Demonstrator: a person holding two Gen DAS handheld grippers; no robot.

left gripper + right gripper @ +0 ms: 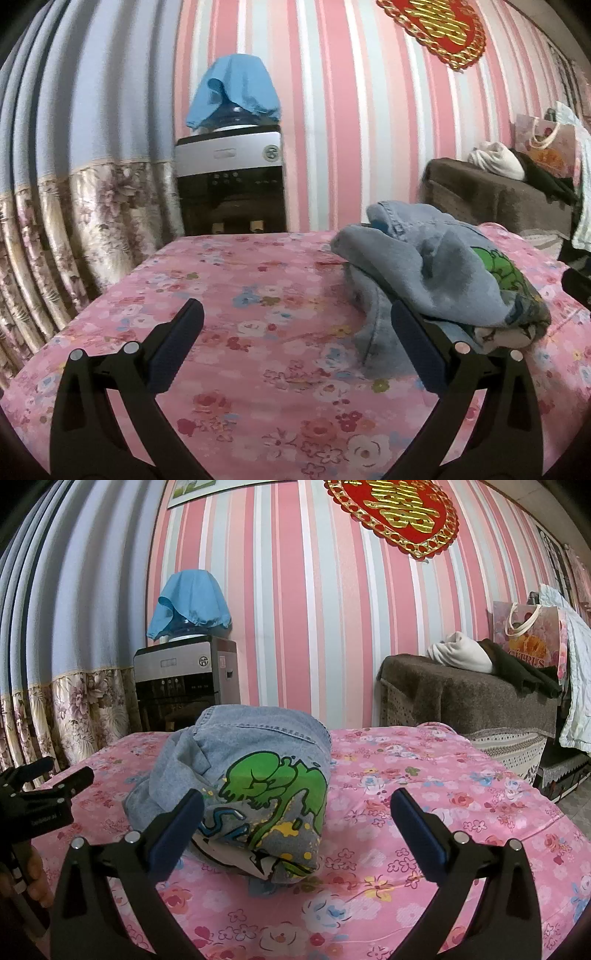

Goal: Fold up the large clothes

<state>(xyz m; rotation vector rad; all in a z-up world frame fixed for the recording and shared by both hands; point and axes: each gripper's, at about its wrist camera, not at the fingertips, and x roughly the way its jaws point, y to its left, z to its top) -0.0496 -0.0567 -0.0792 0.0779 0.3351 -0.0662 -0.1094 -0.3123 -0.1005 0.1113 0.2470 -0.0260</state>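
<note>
**Spotter:** Where are we in the fold?

**Me:** Late, by my reading; the denim garment (255, 775) lies as a compact bundle on the pink floral tabletop (424, 812), layers stacked, the green cartoon print (280, 786) facing my right camera; it looks folded rather than spread, though I cannot tell whether another fold is meant.

**Spotter:** And the claws?

**Me:** My left claw (295, 343) is spread wide and carries nothing; its right finger (417, 343) sits at the bundle's near edge, but whether it touches the cloth or merely overlaps it in this view I cannot say; the left finger is over bare cover. My right claw (297, 825) is likewise wide open and empty; the bundle's near end shows between its fingers, nearer the left one; no cloth is pinched.

**Spotter:** Next move?

**Me:** If I judge it finished, I only need to tidy; the loose grey flap (184, 753) on the left side of the bundle bulges, so I would press or tuck it with one claw while the other steadies the stack; denim is stiff and may spring open if nudged carelessly.
</note>
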